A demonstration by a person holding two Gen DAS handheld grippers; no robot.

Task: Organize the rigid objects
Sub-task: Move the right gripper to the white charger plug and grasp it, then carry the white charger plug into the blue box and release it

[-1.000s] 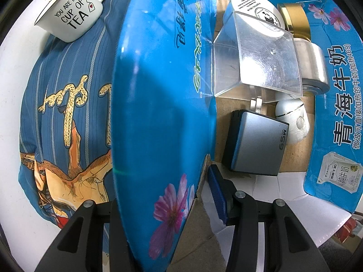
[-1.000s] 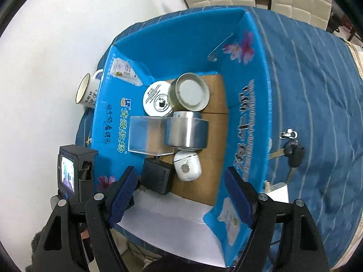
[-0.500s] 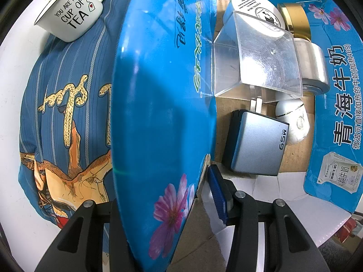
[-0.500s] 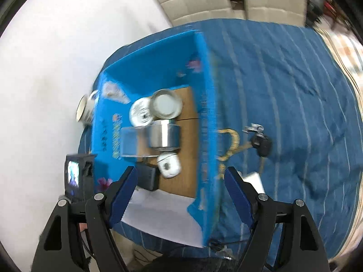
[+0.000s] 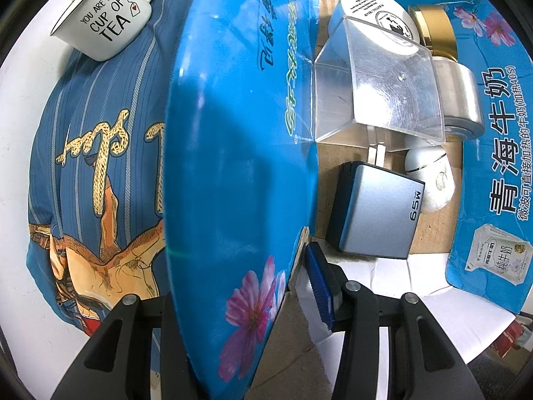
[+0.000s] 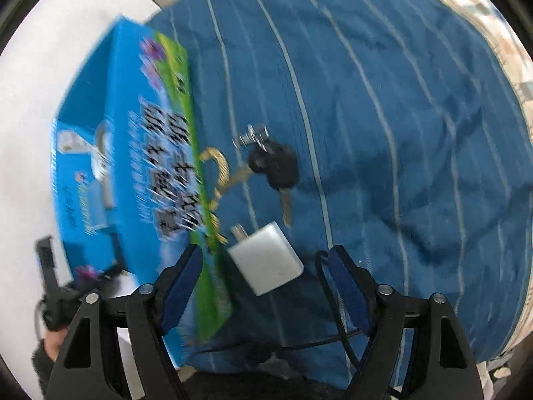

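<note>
My left gripper (image 5: 233, 286) is shut on the side wall of the blue milk carton (image 5: 233, 133); only its right pad (image 5: 318, 280) shows. Inside the carton lie a grey 65W charger (image 5: 376, 210), a clear plastic box (image 5: 379, 90), a white tin (image 5: 376, 10), a gold tin (image 5: 433, 26), a silver can (image 5: 459, 100) and a white earbud case (image 5: 433, 180). My right gripper (image 6: 263, 263) hangs over the bed beside the carton (image 6: 126, 153). Its jaws are closing around a silver plug charger (image 6: 266, 260), and the pads stand clear of it. A black-headed key (image 6: 276, 166) lies beyond.
A white "cup of tea" mug (image 5: 103, 23) stands on the blue striped bedcover (image 6: 399, 133) left of the carton. A black cable (image 6: 333, 336) runs under my right gripper. A hand (image 6: 50, 346) holds the left gripper at the lower left.
The right gripper has swung from above the carton down to the bedcover right of it, and its jaws have narrowed around the silver charger. The left gripper has kept still.
</note>
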